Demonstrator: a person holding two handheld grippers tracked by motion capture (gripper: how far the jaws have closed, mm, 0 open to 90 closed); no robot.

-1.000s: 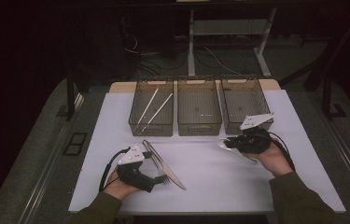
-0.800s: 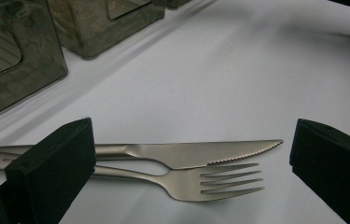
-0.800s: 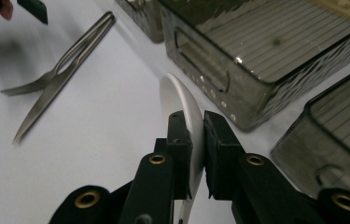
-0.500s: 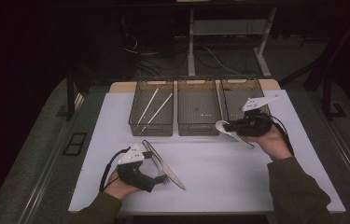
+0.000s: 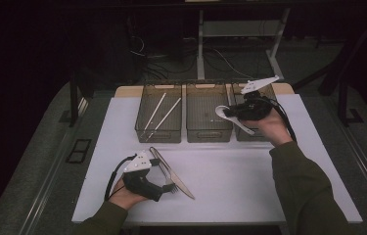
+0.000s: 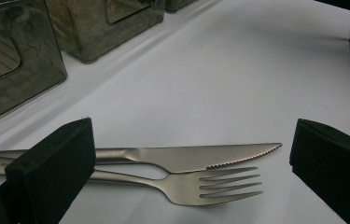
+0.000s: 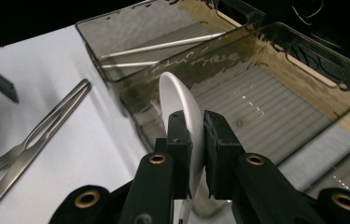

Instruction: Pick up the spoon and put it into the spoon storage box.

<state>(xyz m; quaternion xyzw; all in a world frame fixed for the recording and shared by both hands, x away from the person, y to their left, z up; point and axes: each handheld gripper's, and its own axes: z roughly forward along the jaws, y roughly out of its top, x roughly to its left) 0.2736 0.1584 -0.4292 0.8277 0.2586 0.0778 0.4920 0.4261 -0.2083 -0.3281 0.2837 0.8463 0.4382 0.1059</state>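
Dark room, white table (image 5: 230, 196): right gripper (image 5: 233, 113) clamps a white spoon (image 5: 222, 112) above the bins (image 5: 208, 117); left gripper (image 5: 167, 177) gapes, empty, around knife (image 6: 196, 156) and fork (image 6: 210, 185).

my table (image 5: 269, 196) has a white top, with a strip of tan board showing along its far edge. three smoky clear bins stand on it in a row at the far side: the left bin (image 5: 159, 133) with two pale sticks (image 5: 161, 113) lying slantwise in it, the middle bin (image 5: 208, 132), and the right bin (image 5: 242, 136). nearer me, left of centre, a steel knife (image 6: 177, 156) and fork (image 6: 200, 186) lie side by side on the white, touching.
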